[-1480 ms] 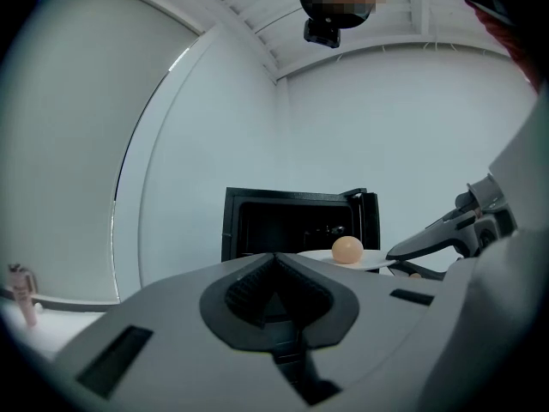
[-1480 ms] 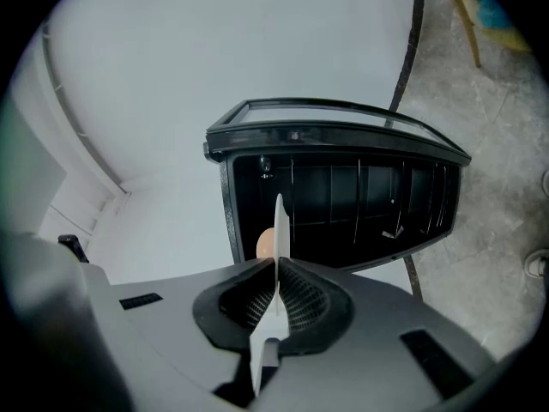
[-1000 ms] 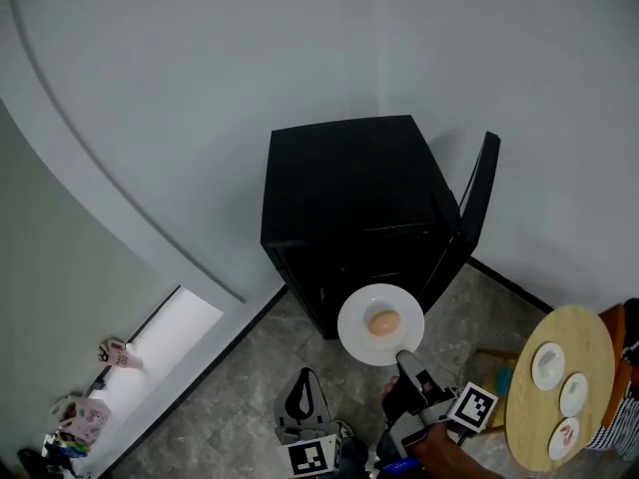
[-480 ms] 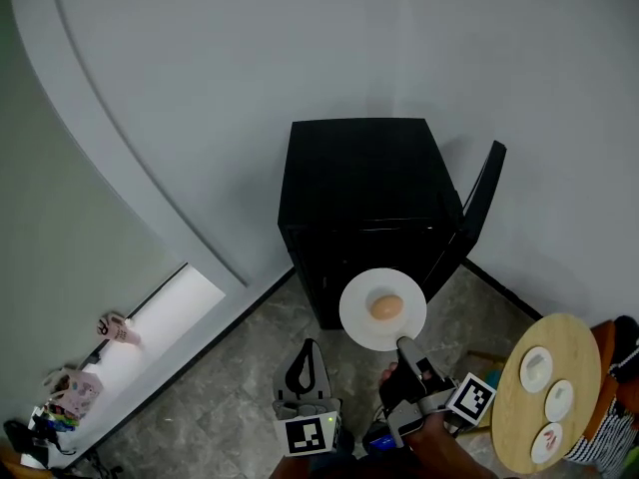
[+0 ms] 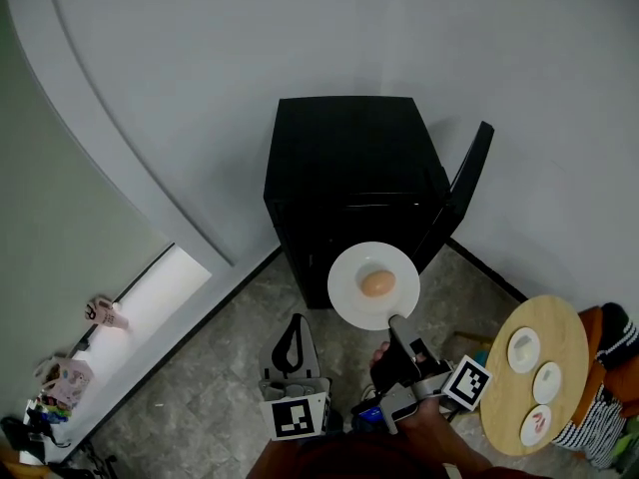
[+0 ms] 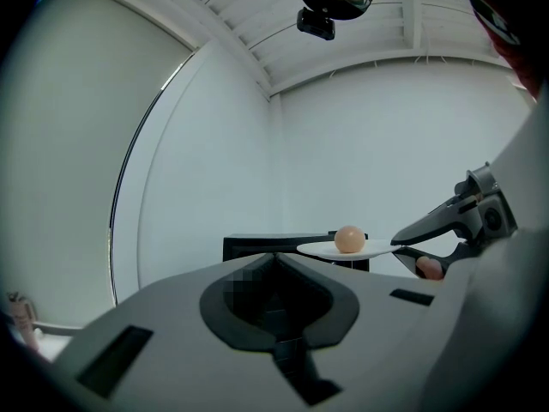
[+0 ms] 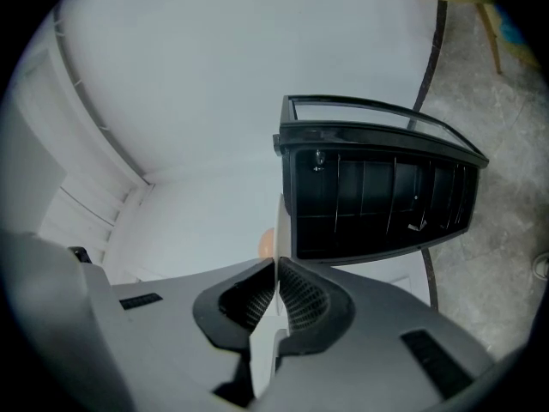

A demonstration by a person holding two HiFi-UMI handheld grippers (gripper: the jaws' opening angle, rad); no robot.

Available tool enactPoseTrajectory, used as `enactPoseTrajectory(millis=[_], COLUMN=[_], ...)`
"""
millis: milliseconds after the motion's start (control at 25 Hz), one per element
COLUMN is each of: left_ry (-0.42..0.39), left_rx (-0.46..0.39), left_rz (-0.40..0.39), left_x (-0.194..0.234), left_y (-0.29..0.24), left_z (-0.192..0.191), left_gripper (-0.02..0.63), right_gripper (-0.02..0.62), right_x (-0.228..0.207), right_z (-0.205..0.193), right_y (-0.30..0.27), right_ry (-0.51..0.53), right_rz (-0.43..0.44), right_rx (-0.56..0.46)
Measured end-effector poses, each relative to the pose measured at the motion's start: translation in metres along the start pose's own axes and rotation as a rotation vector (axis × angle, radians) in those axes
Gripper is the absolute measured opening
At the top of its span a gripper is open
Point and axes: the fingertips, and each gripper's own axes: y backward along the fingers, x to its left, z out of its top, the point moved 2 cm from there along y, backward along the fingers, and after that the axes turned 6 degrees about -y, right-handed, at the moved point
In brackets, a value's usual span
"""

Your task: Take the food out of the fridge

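1. right gripper [image 5: 392, 320] clamped on the near rim of the white plate [image 5: 349, 292]; left gripper [image 5: 296, 323] closed, empty.
2. plate carries the round tan food [image 5: 376, 283], outside and just before the open fridge [image 5: 349, 163].
3. we judge: plate stiff, light, slick; food loose and likely to roll. keep it level; the rim hold is slim.

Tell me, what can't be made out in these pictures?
- Inside of the fridge: in the head view its own top hides it. In the right gripper view the shelves are too dark to tell whether food sits there.
- Round tan food on the plate: too small to name.
- Small dishes on the round table: contents too small in the head view.
- Person at the right: cut off by the picture's edge.
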Motion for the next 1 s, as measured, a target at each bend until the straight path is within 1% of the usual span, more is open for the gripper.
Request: enactPoseTrajectory(millis=[80, 200, 280, 520, 680, 720, 800, 880, 1000], left_ry=[-0.028, 0.005, -0.001, 0.028, -0.014, -0.007, 0.036, 0.049, 0.007], left_rx=[0.014, -0.015, -0.016, -0.017, -0.008, -0.016, -0.034, -0.038, -0.019], left_rz=[-0.013, -0.006, -0.014, -0.021, -0.040, -0.039, -0.025, -0.023, -0.039], left_x=[0.000, -0.002, -0.004, -0.010, -0.011, -0.011, -0.010, -0.010, -0.010], left_y=[0.000, -0.003, -0.002, -0.002, -0.001, -0.002, -0.004, -0.004, -0.003], left_z=[-0.005, 0.001, 0.000, 0.000, -0.002, 0.000, 0.005, 0.006, 0.002], left_gripper=[0.014, 0.014, 0.014, 0.014, 0.014, 0.014, 0.014, 0.014, 0.014], right_gripper=[0.031, 0.031, 0.030, 0.030, 0.031, 0.029, 0.031, 0.031, 0.030], right_x=[0.001, 0.003, 0.002, -0.001, 0.000, 0.001, 0.001, 0.001, 0.002], right_z=[0.002, 0.003, 0.002, 0.004, 0.004, 0.004, 0.003, 0.002, 0.000], right_y=[0.000, 0.001, 0.004, 0.009, 0.011, 0.010, 0.010, 0.009, 0.008], right_ry=[0.009, 0.021, 0.020, 0.009, 0.008, 0.010, 0.012, 0.011, 0.010], right_rz=[0.000, 0.004, 0.004, -0.001, 0.002, 0.004, 0.005, 0.005, 0.005], right_rx=[-0.001, -0.001, -0.002, -0.015, -0.017, -0.016, -0.014, -0.012, -0.008])
